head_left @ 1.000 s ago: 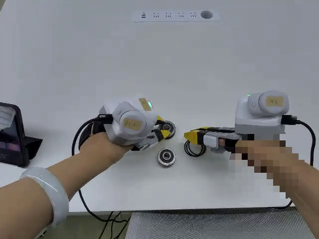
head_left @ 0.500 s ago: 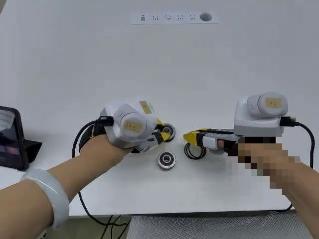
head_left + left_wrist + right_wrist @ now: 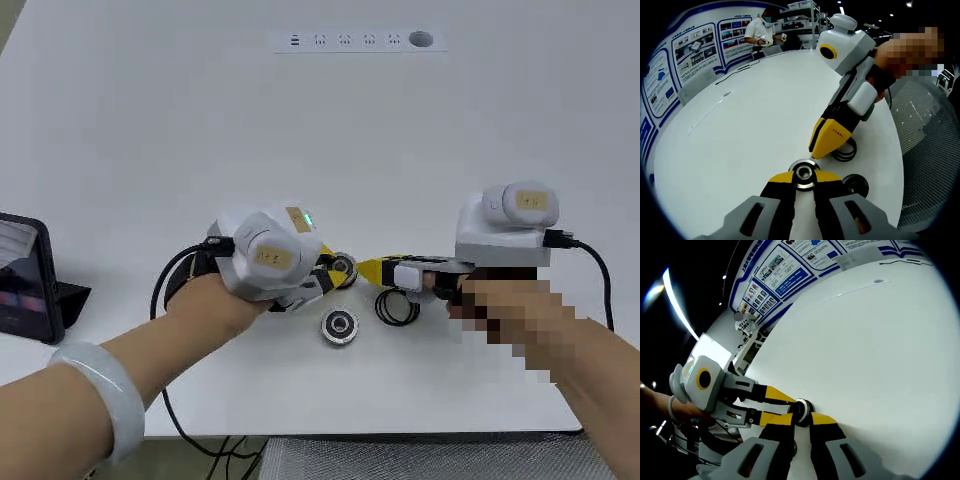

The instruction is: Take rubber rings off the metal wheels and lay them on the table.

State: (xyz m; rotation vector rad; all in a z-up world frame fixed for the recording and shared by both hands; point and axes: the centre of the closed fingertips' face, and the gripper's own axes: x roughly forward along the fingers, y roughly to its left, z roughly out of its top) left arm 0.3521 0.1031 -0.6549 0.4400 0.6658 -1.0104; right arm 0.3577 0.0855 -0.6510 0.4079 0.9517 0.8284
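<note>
Left gripper view: the left gripper (image 3: 803, 181) is clamped on a wheel (image 3: 804, 172) just above the table (image 3: 740, 130), hub face up, axle near vertical. The right gripper (image 3: 815, 150) noses its rim; whether those jaws bite, I cannot tell. A shallow pinch could slip off the rubber ring (image 3: 791, 168) or tug the wheel loose.

Head cam overhead, gripper cams close, opposed, sharing wheel (image 3: 804, 173)
</note>
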